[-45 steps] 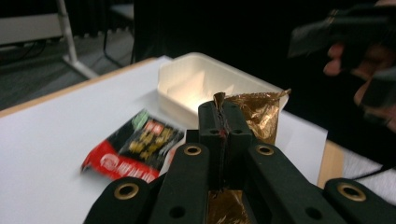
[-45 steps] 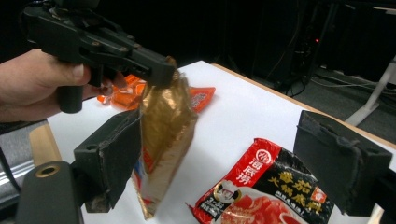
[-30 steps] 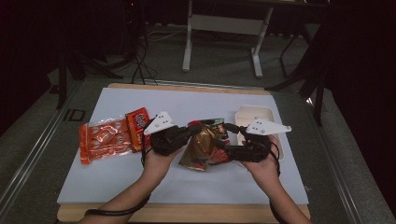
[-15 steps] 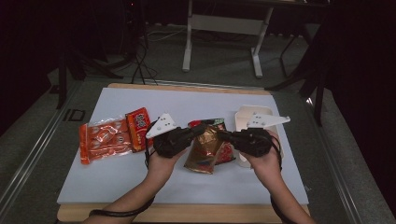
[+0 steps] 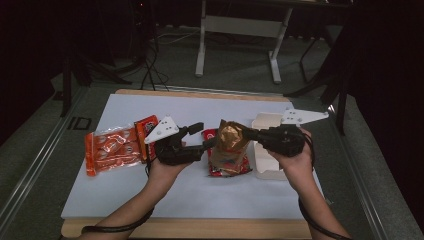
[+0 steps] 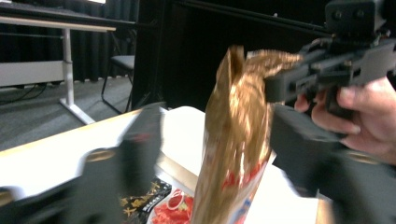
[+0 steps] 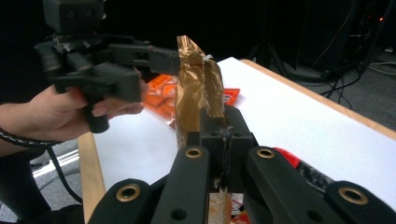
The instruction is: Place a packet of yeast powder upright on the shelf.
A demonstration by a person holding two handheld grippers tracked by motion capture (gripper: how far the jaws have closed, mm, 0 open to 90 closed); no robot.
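Fig.: R gripper [image 5: 256, 134] pinches top edge of gold snack bag [image 5: 229, 147], long axis hanging vertical above table; L gripper [image 5: 202, 137], jaws just spread, bag btwn them untouched, immediately beside.

Dim room with dark curtained walls. Grey carpeted floor [image 5: 240, 75]. White-legged desk frame [image 5: 240, 30] stands beyond the white tabletop [image 5: 200, 107]. Cables [image 5: 150, 65] lie on the floor.

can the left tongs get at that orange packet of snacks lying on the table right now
Probably yes. The left tongs stand open, off the gold bag, and the orange packet lies uncovered just beside that hand.
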